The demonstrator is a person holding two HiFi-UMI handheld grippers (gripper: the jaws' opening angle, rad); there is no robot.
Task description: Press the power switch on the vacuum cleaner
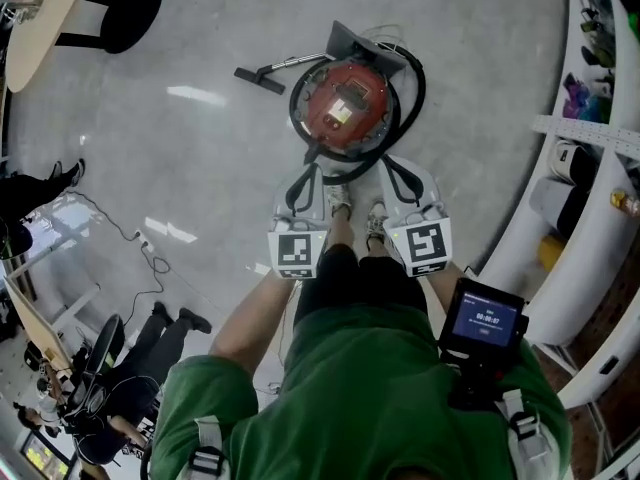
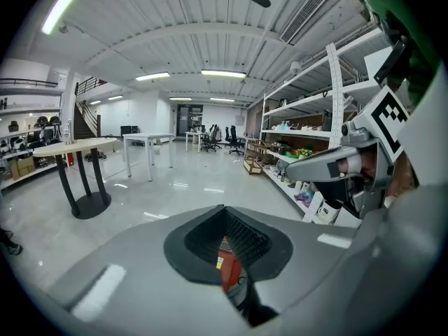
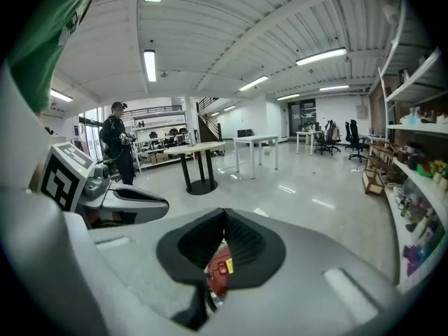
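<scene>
From the head view, my left tongs (image 1: 316, 171) and right tongs (image 1: 387, 168) pointed down side by side, smooth grey plastic with ribbed black pads, each pair pressed together and holding nothing. Just beyond their tips, in front of my shoes (image 1: 356, 208), stood the vacuum cleaner (image 1: 345, 103): a round drum with a glossy red top bearing a pale label. A ribbed black hose (image 1: 412, 76) curled round it and a black floor nozzle (image 1: 260, 77) lay at its left. I could not pick out the switch. The floor (image 1: 200, 148) was polished grey and threw back the ceiling lights.

In the left gripper view the left tongs (image 2: 224, 213) met at their tips, and the vacuum cleaner's (image 2: 227, 271) red top showed through the notch below them. A round table (image 2: 75, 146) on a black pedestal stood left, and white steel shelving (image 2: 329, 117) ran along the right.

In the right gripper view the right tongs (image 3: 224, 214) were likewise closed, with the red vacuum cleaner (image 3: 218, 269) behind the notch. A person (image 3: 117, 149) in dark clothes stood well apart at the left.
</scene>
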